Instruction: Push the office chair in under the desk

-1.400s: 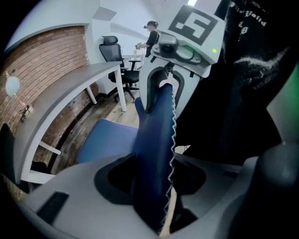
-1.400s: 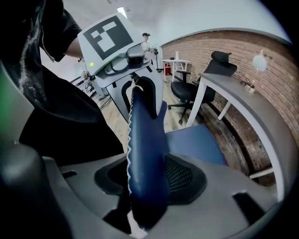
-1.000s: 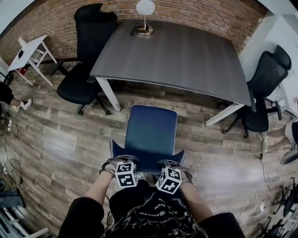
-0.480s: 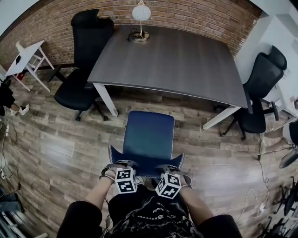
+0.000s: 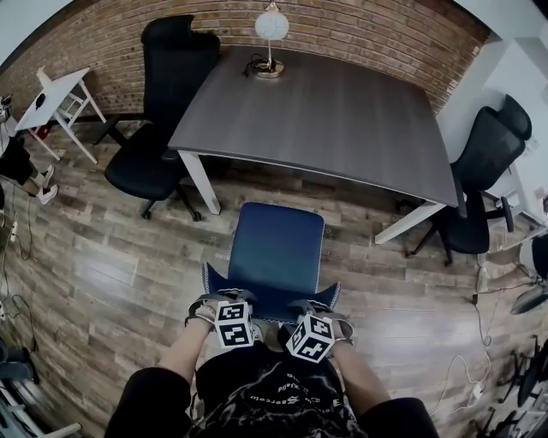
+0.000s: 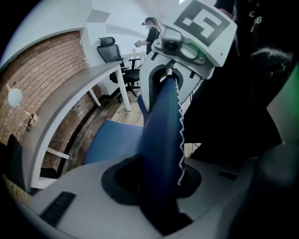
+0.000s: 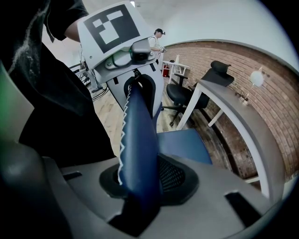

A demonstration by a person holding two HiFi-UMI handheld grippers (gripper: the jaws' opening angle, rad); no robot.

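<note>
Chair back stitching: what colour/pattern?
White zigzag stitching on the blue chair back; best in the left gripper view.

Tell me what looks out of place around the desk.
The blue chair stands on open floor short of the desk, not tucked under it. Nothing looks spilled or damaged.

There are three wheeled chairs. One is a blue chair [image 5: 276, 248]. The others are a black chair [image 5: 167, 94] on the left and a second black chair [image 5: 484, 167] on the right. There are two tables, one large grey table [image 5: 342, 111] and one small white table [image 5: 53, 92]. One lamp [image 5: 271, 24] stands on the grey one. Two onlookers are in view, a bystander [image 7: 156, 41] near the white table and a second bystander [image 6: 150, 29] past the right-hand chair.
</note>
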